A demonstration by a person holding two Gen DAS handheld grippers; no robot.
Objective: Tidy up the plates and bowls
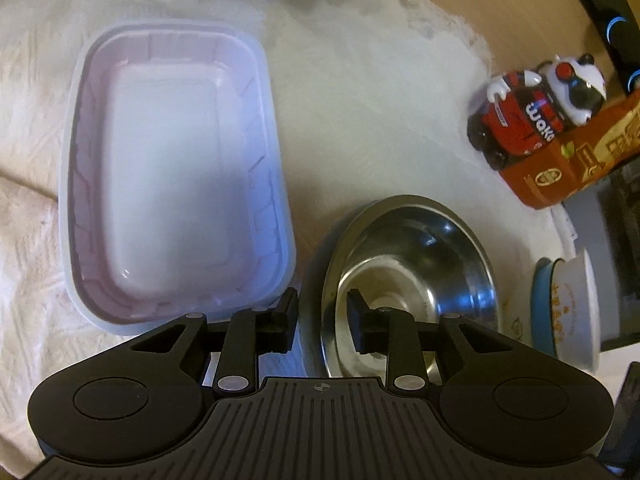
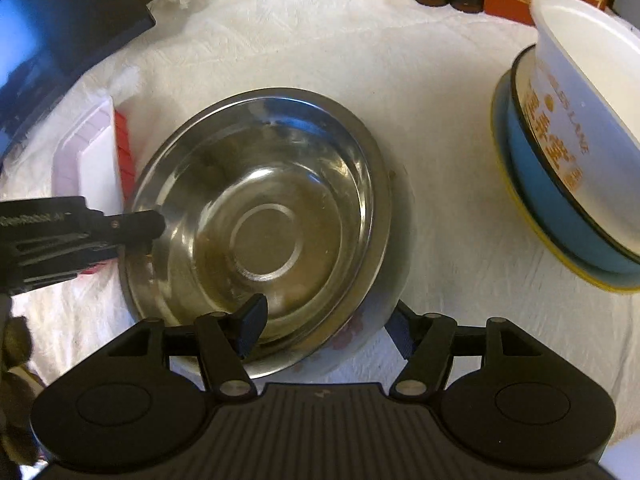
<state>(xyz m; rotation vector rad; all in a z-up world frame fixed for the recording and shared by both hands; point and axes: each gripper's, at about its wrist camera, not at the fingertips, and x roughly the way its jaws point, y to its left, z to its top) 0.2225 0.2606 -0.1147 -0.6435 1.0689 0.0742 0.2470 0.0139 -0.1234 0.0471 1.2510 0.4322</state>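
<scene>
A steel bowl (image 2: 264, 220) sits on the white cloth, seemingly on top of another dish; it also shows in the left wrist view (image 1: 416, 264). My left gripper (image 1: 323, 318) is open with its jaws astride the bowl's left rim, one finger inside. It shows from the side in the right wrist view (image 2: 136, 226). My right gripper (image 2: 326, 330) is open, its jaws astride the bowl's near rim. A white rectangular plastic tray (image 1: 176, 172) lies left of the bowl. A white printed bowl stacked in a blue bowl (image 2: 576, 152) stands tilted at the right.
A red toy figure (image 1: 536, 108) and an orange box (image 1: 576, 160) stand at the far right. A dark laptop-like object (image 2: 52, 40) lies at the far left edge of the cloth (image 2: 400, 60). A red-edged item (image 2: 124, 152) is beside the tray.
</scene>
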